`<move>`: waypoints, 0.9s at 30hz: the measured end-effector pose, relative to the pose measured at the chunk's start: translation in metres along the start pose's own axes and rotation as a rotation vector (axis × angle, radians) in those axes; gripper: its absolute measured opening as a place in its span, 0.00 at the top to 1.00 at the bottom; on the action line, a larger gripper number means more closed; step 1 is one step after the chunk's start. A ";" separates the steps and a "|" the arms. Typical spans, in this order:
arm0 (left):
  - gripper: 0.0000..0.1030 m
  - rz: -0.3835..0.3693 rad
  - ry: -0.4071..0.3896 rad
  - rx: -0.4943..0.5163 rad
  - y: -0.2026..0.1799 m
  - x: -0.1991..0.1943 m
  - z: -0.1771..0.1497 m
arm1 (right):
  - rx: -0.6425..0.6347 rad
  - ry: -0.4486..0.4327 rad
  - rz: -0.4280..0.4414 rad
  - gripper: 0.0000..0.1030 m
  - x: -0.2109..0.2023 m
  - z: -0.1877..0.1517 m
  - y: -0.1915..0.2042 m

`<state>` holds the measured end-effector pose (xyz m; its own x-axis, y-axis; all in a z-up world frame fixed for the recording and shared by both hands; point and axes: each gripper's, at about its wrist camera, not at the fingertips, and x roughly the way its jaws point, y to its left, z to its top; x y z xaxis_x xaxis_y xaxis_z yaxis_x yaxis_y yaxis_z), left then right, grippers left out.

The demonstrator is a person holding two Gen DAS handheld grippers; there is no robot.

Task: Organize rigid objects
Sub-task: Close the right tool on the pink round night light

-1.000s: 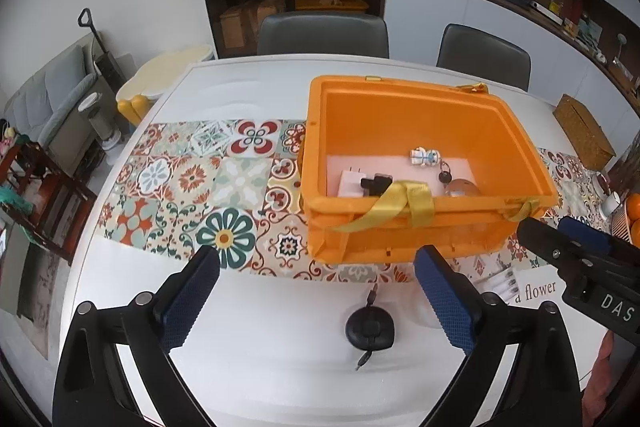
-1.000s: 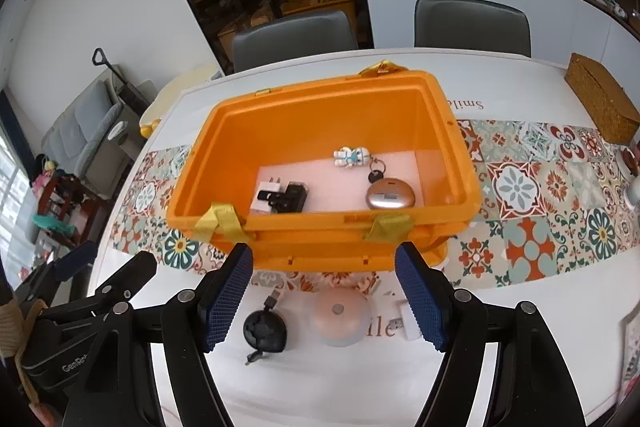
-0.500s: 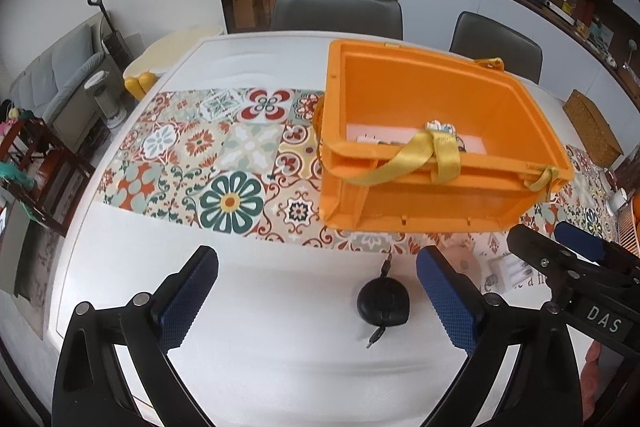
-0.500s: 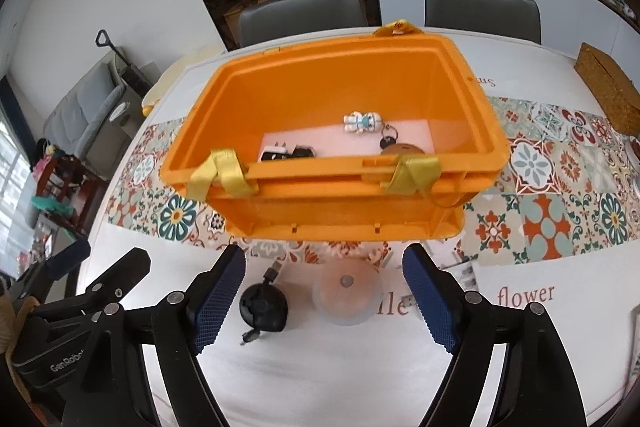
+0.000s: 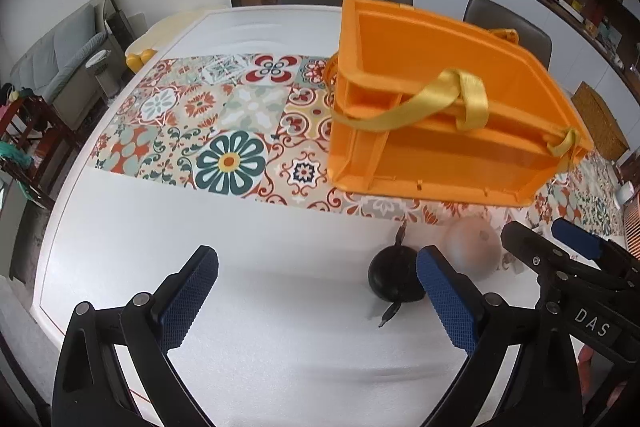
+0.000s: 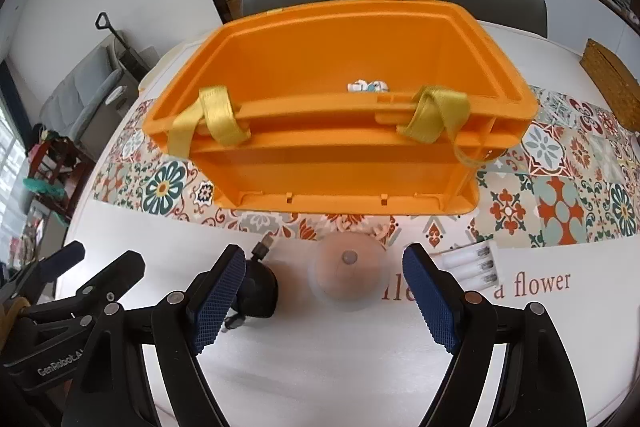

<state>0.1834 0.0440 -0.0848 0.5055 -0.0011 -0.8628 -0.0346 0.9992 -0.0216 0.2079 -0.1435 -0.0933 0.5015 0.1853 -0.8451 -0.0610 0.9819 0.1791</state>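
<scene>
Both grippers have dropped nearer the tabletop (image 6: 320,367). Right gripper (image 6: 322,301), fingers apart, brackets the pinkish dome (image 6: 347,277); left gripper (image 5: 316,293), fingers apart, has the black retractable cable reel (image 5: 394,281) by its right finger. Orange crate (image 6: 340,167) lies beyond.

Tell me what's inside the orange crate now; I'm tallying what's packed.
In the right wrist view only a small white-and-blue figure shows above the orange crate's near rim. That near wall hides the rest of the floor; the left wrist view shows no contents.
</scene>
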 end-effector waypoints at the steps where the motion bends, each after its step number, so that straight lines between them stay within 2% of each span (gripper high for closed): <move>1: 0.02 0.000 0.001 -0.001 0.000 0.001 -0.002 | -0.002 0.003 -0.003 0.21 0.002 -0.002 0.000; 27: 0.02 0.015 0.068 0.006 -0.008 0.050 -0.026 | -0.002 0.065 -0.038 0.20 0.063 -0.025 -0.010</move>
<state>0.1868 0.0354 -0.1412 0.4450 0.0114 -0.8954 -0.0363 0.9993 -0.0053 0.2189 -0.1404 -0.1611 0.4461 0.1495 -0.8824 -0.0448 0.9884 0.1448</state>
